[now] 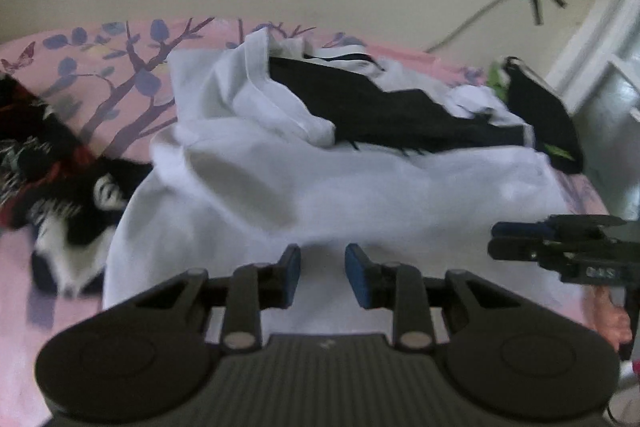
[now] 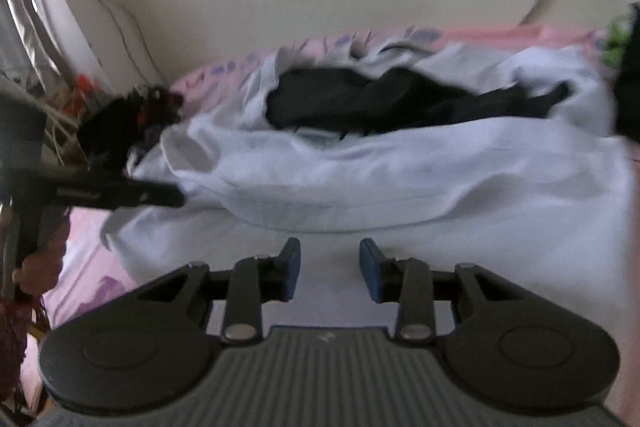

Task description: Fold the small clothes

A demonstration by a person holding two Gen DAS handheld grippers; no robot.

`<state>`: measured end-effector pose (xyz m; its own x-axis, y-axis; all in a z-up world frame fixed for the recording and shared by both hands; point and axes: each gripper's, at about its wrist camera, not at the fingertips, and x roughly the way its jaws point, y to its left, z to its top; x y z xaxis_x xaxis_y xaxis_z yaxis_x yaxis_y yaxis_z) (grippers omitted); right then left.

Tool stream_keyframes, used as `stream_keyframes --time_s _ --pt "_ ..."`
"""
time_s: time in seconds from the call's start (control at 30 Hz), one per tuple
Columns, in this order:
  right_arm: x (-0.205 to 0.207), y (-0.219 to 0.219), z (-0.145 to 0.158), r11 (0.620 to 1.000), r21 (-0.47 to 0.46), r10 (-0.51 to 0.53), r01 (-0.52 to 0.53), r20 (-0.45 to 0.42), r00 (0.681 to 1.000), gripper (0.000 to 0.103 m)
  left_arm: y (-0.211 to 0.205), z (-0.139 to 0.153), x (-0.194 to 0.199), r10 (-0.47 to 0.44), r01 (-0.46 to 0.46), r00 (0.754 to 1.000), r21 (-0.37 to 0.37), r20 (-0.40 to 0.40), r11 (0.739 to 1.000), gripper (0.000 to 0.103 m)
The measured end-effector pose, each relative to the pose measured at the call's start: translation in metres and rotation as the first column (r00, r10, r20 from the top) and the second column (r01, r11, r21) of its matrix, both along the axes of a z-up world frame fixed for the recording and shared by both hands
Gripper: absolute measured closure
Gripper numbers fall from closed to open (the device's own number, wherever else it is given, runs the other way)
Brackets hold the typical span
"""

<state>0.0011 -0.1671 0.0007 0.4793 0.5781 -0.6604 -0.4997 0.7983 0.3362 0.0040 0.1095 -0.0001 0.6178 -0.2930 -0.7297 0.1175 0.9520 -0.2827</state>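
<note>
My view takes in a bed with a pink sheet [image 1: 120, 83] printed with purple branches and leaves. Most of it lies under a large white garment [image 1: 320, 187], soft and rumpled, spread from near me to the far side. A black garment [image 1: 380, 111] is bunched on its far part, half wrapped by a white fold. To the far left sits a black, red and white patterned heap [image 1: 52, 163]; at far right, a black bag [image 1: 548, 123]. No container is in view. My left tongs [image 1: 322, 275] and right tongs [image 2: 330, 269] hover over the near white cloth, both narrowly parted and gripping nothing.
</note>
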Motion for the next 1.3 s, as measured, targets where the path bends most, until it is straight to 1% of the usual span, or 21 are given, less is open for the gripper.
stream_keyframes --time_s 0.03,0.13,0.2,0.27,0.3,0.37,0.5,0.57,0.6,0.67,0.77,0.8,0.87,0.9,0.93,0.97,1.0,1.07,1.1,1.2,1.3 --pt "0.01 0.003 -0.002 1.0 -0.001 -0.008 0.008 0.005 1.0 0.081 0.0 -0.002 0.011 0.019 -0.019 1.0 -0.007 0.008 1.0 0.079" --pt "0.041 0.01 -0.007 0.994 -0.022 -0.109 0.11 0.056 0.992 0.085 0.01 0.001 0.038 0.12 -0.115 0.991 -0.086 0.064 0.99 0.079" --pt "0.052 0.004 -0.002 0.992 0.012 -0.126 0.126 0.018 0.992 0.084 0.021 0.006 0.046 0.176 -0.161 0.981 -0.175 0.077 0.971 0.078" --pt "0.051 -0.009 0.014 0.994 0.038 -0.101 0.1 0.047 0.994 0.073 0.032 0.014 0.043 0.199 -0.163 0.971 -0.244 0.132 0.956 0.074" --pt "0.05 -0.016 0.024 0.995 0.04 -0.09 0.087 0.073 0.993 0.063 0.034 0.018 0.041 0.207 -0.16 0.964 -0.256 0.168 0.953 0.071" --pt "0.058 -0.028 0.044 0.994 0.044 -0.1 0.095 0.111 0.989 0.059 0.04 0.023 0.037 0.226 -0.168 0.95 -0.257 0.215 0.952 0.069" --pt "0.107 -0.034 0.066 0.983 -0.019 -0.178 0.185 0.179 0.967 0.043 0.045 0.043 0.071 0.216 -0.185 0.953 -0.157 0.212 0.97 0.068" --pt "0.146 -0.032 0.063 0.978 -0.066 -0.184 0.199 0.182 0.966 0.04 0.038 0.054 0.105 0.178 -0.168 0.965 -0.063 0.193 0.984 0.059" --pt "0.165 -0.034 0.058 0.973 -0.094 -0.195 0.213 0.169 0.966 0.039 0.034 0.057 0.123 0.157 -0.155 0.971 -0.025 0.18 0.988 0.053" --pt "0.204 -0.033 0.045 0.963 -0.133 -0.222 0.236 0.111 0.969 0.037 0.024 0.056 0.162 0.132 -0.138 0.982 0.035 0.132 0.99 0.053" --pt "0.251 -0.032 0.024 0.956 -0.169 -0.24 0.241 0.025 0.97 0.025 0.005 0.043 0.217 0.104 -0.109 0.993 0.088 0.061 0.99 0.051" --pt "0.261 -0.03 0.017 0.954 -0.178 -0.245 0.242 0.005 0.969 0.019 -0.004 0.036 0.232 0.097 -0.101 0.994 0.111 0.043 0.989 0.051" --pt "0.273 -0.027 0.007 0.955 -0.188 -0.238 0.231 -0.016 0.971 0.018 -0.02 0.023 0.257 0.085 -0.086 0.996 0.157 0.014 0.984 0.051" --pt "0.278 -0.025 0.001 0.959 -0.195 -0.218 0.207 -0.037 0.975 0.019 -0.024 0.018 0.261 0.081 -0.08 0.997 0.168 0.002 0.982 0.055" --pt "0.276 -0.024 -0.004 0.964 -0.198 -0.195 0.18 -0.06 0.979 0.025 -0.029 0.012 0.268 0.07 -0.066 0.997 0.175 -0.017 0.982 0.059" --pt "0.275 -0.023 -0.007 0.97 -0.194 -0.162 0.143 -0.086 0.983 0.03 -0.035 0.005 0.273 0.054 -0.046 0.998 0.178 -0.04 0.983 0.077" --pt "0.27 -0.02 -0.007 0.974 -0.196 -0.13 0.111 -0.086 0.988 0.035 -0.039 0.0 0.275 0.05 -0.039 0.997 0.193 -0.053 0.98 0.089" --pt "0.255 -0.011 -0.003 0.965 -0.249 -0.089 0.083 -0.013 0.996 0.072 -0.045 -0.003 0.269 0.039 -0.035 0.999 0.257 -0.011 0.966 0.094" --pt "0.252 -0.007 -0.002 0.961 -0.261 -0.089 0.087 0.004 0.996 0.099 -0.044 -0.004 0.266 0.031 -0.029 1.0 0.261 -0.002 0.965 0.095" --pt "0.233 -0.008 0.015 0.964 -0.246 -0.092 0.103 0.053 0.994 0.103 -0.035 0.01 0.244 0.043 -0.049 0.999 0.217 0.032 0.975 0.095" --pt "0.194 -0.014 0.05 0.972 -0.213 -0.067 0.096 0.141 0.988 0.103 -0.029 0.04 0.2 0.036 -0.065 0.99 0.212 0.14 0.975 0.095"
